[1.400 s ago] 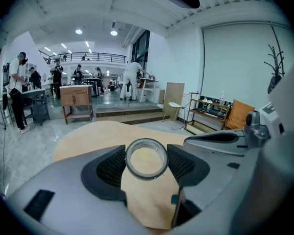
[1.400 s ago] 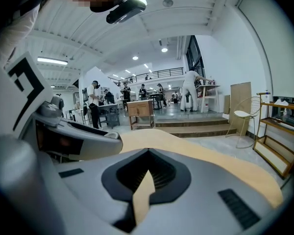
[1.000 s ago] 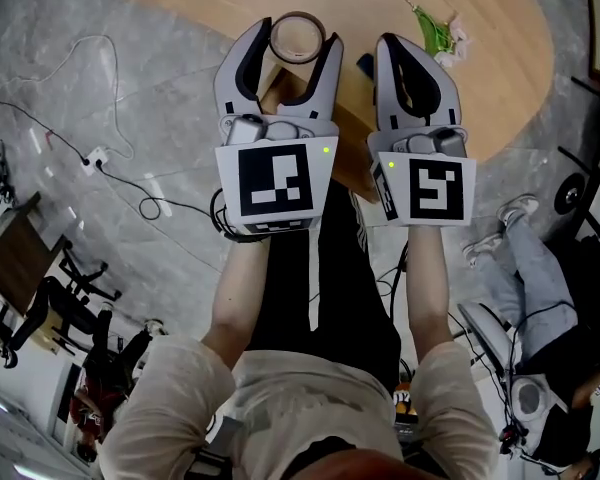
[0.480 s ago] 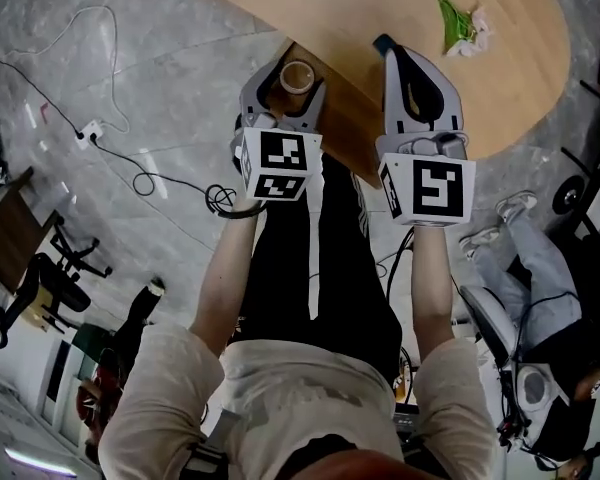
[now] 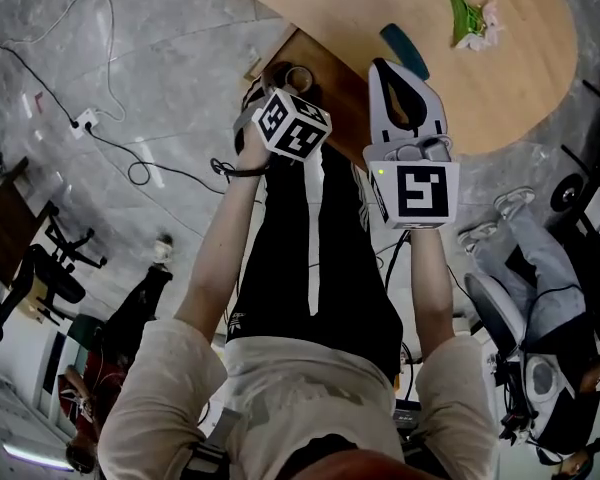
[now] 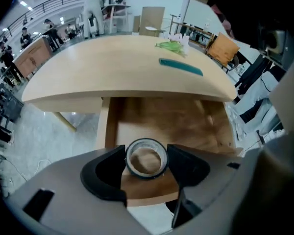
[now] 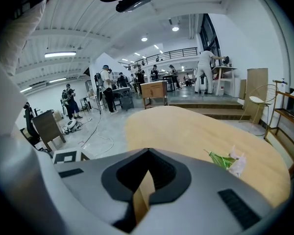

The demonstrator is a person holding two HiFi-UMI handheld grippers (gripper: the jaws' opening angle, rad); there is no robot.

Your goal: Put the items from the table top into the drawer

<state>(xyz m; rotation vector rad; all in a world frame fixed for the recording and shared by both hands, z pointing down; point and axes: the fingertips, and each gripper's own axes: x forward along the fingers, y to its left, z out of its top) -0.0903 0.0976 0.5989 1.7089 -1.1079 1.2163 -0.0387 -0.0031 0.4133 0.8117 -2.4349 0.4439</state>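
1. The tape roll [image 6: 146,143] is grasped by the left tongs [image 6: 146,156], with one jaw pressing on each side of it. It is over the front part of the open drawer [image 6: 166,116]. I cannot tell if it touches the drawer bottom.
2. Only the left gripper view shows this grip. In the head view the tilted marker cube [image 5: 292,123] covers most of the left tongs, and the roll shows just beyond it.
3. The right tongs [image 7: 147,152] are clenched, tip against tip, and hold nothing.
4. On the tabletop [image 6: 112,72] lie a teal comb [image 6: 181,66] and, farther back, a green sprig [image 6: 172,45] with a pale flower.
5. The right gripper view shows the sprig but not the comb. The head view shows the comb just beside the tips of the right tongs.
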